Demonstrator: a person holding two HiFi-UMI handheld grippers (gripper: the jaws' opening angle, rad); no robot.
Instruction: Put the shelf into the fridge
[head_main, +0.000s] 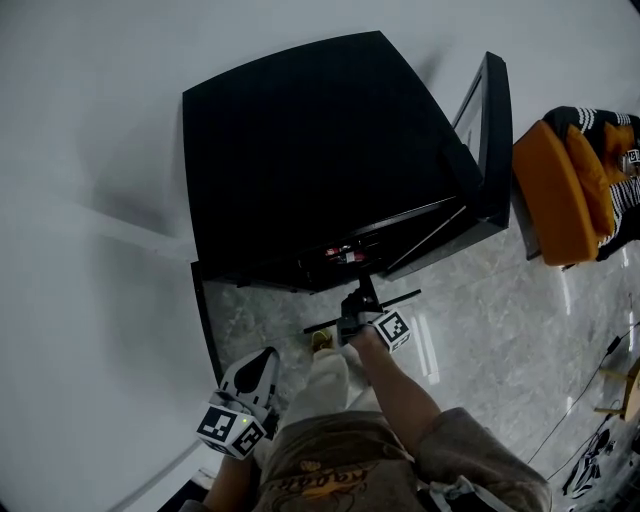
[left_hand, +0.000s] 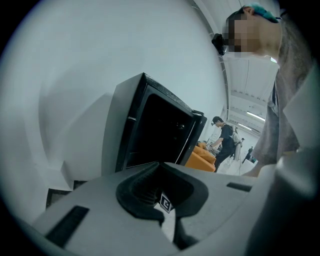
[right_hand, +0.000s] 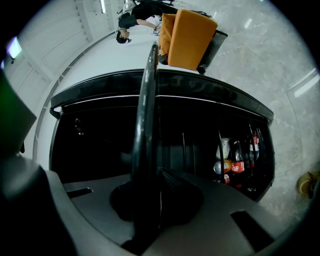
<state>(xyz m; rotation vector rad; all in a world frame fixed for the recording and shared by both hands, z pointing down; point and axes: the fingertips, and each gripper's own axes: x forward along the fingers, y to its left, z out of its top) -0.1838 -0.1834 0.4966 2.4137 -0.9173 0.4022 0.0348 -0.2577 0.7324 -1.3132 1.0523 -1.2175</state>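
Note:
The black fridge (head_main: 310, 150) stands against the white wall with its door (head_main: 495, 140) swung open to the right. Drink bottles (right_hand: 239, 160) stand in its dark interior (right_hand: 100, 145). My right gripper (head_main: 358, 312) is shut on the shelf (head_main: 400, 298), a thin dark panel held just in front of the fridge opening. In the right gripper view the shelf (right_hand: 146, 125) shows edge-on, rising from the jaws. My left gripper (head_main: 262, 362) hangs lower left, near the person's body, shut with nothing in it. It (left_hand: 162, 197) faces the fridge (left_hand: 160, 132) from the side.
An orange armchair (head_main: 560, 190) with striped cloth stands right of the door. Cables (head_main: 590, 400) lie on the marble floor at the right. A small yellow object (head_main: 320, 340) lies on the floor below the shelf. Another person (left_hand: 223, 137) stands far behind.

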